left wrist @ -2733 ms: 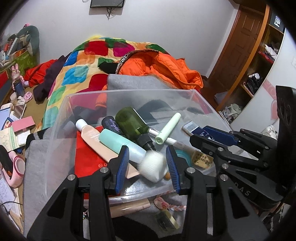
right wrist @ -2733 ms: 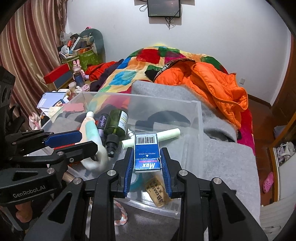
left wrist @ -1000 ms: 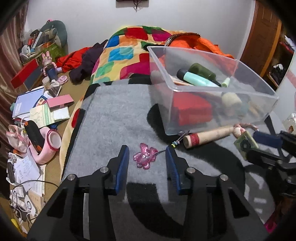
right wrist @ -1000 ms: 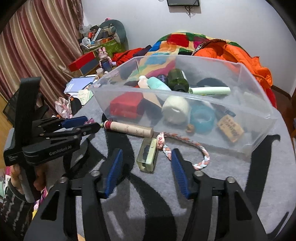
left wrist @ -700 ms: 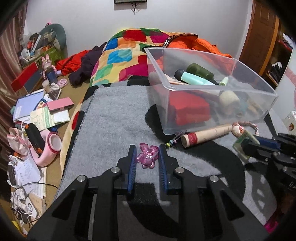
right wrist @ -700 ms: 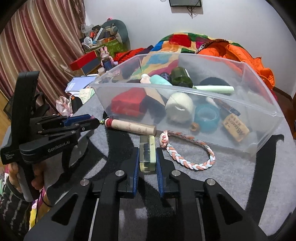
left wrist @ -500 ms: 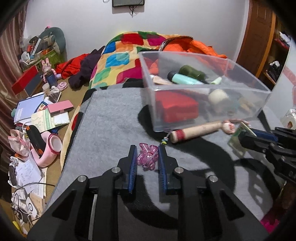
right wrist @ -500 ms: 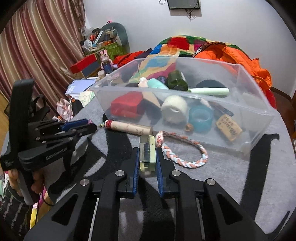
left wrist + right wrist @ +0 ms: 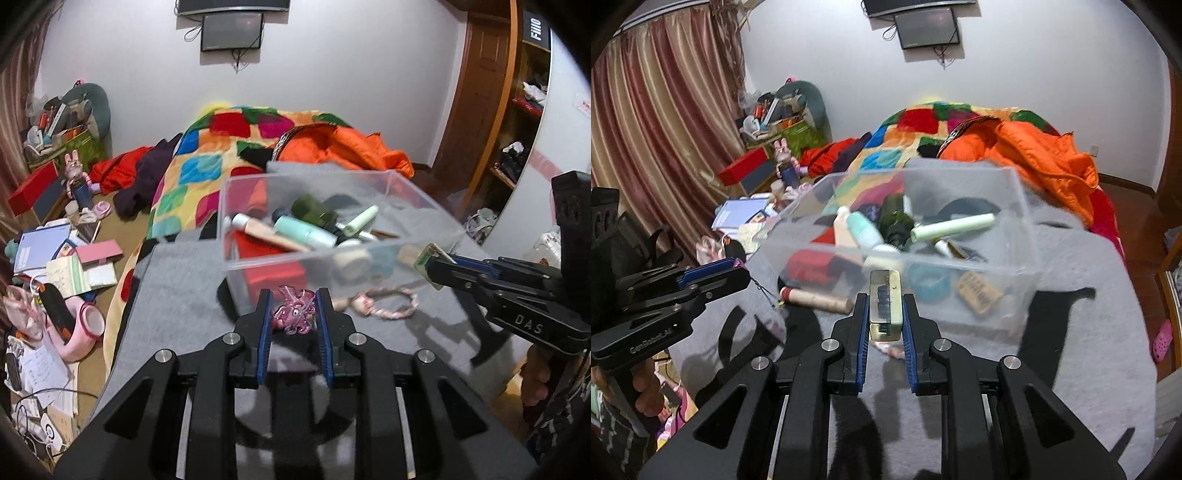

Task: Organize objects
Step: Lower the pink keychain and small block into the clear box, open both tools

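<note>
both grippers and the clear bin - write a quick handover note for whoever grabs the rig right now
Left gripper: shut on the pink charm, lifted, short of the clear bin.
Right gripper: shut on the small clear case, held up in front of the bin.
Done: bottles, tubes, red box and tape roll already lie in the bin.
Left: drop both held items in, then the wooden tube and braided cord lying on the grey blanket beside the bin.
</note>
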`<action>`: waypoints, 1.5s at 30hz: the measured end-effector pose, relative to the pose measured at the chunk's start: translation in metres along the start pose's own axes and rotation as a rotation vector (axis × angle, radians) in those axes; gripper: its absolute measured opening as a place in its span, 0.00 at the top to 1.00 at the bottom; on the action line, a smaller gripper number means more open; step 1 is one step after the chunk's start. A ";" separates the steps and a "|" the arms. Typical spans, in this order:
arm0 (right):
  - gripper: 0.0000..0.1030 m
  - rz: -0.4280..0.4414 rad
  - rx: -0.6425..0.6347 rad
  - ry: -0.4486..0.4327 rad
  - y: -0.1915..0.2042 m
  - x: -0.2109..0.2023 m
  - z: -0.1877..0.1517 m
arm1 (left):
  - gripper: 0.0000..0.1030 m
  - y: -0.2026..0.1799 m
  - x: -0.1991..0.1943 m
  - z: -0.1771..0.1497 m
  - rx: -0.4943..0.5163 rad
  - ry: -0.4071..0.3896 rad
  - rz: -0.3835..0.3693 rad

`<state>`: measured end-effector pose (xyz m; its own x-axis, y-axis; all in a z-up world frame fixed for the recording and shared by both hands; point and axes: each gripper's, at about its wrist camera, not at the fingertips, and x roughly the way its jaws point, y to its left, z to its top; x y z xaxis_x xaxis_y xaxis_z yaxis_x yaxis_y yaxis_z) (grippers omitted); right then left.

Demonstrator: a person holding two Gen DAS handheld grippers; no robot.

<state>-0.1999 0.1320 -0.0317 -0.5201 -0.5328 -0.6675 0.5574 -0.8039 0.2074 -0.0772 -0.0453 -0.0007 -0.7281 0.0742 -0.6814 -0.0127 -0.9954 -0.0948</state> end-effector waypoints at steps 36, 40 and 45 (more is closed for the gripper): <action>0.86 -0.084 0.033 0.014 -0.041 0.048 0.062 | 0.79 -0.001 0.088 0.065 -0.099 0.089 -0.085; 0.86 -0.083 0.027 0.027 -0.039 0.054 0.060 | 0.79 -0.003 0.095 0.063 -0.089 0.109 -0.074; 0.85 -0.088 0.014 0.041 -0.037 0.057 0.057 | 0.79 -0.007 0.096 0.060 -0.078 0.118 -0.078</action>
<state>-0.2876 0.1159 -0.0366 -0.5395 -0.4491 -0.7122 0.5013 -0.8509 0.1568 -0.1884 -0.0353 -0.0219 -0.6417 0.1617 -0.7497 -0.0093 -0.9791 -0.2033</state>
